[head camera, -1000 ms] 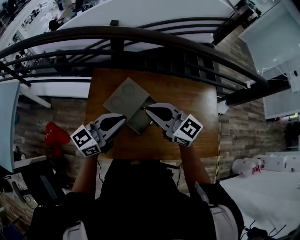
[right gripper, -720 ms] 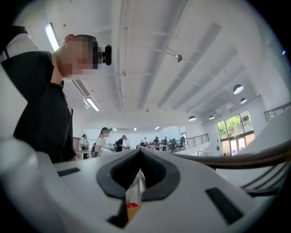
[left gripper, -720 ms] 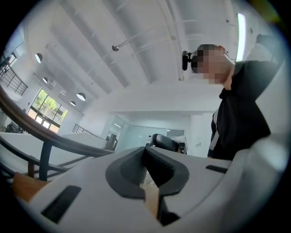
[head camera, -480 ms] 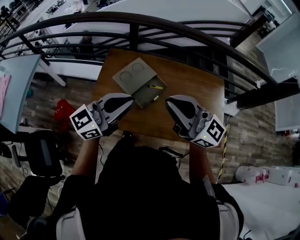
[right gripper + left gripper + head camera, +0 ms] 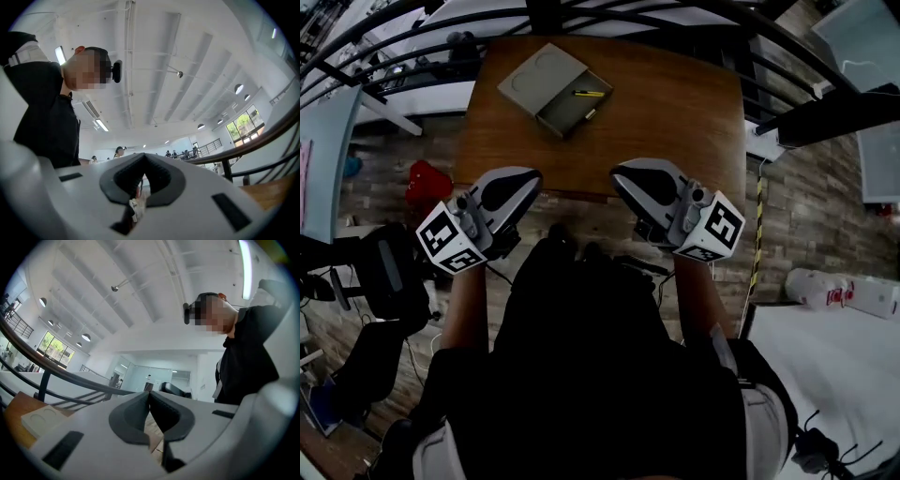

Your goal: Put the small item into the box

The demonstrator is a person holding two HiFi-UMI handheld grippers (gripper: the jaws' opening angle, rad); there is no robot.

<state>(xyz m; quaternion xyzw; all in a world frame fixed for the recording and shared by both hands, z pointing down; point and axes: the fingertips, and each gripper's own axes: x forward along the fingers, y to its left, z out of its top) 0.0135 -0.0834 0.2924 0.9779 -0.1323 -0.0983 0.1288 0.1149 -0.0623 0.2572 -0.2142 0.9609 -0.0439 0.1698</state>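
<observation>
Brown wooden table (image 5: 675, 103) across the far part of the head view, carrying a flat grey box (image 5: 534, 73) at its far left, with a tray (image 5: 555, 114) standing open toward the near right. Inside the tray, a thin yellow stick-shaped item (image 5: 589, 93), long axis almost straight left to right, pointed end not discernible. Just near of it, a smaller pale item (image 5: 591, 113), lying diagonally, too small to identify. Both judged light and stiff, likely to roll or skid on a smooth surface; best pinched across the narrow width at the middle. Close to the body, off the near table edge and well apart from the box, left hand-held gripper (image 5: 530, 176) and right hand-held gripper (image 5: 621, 172), each with jaws pressed together and nothing between them
</observation>
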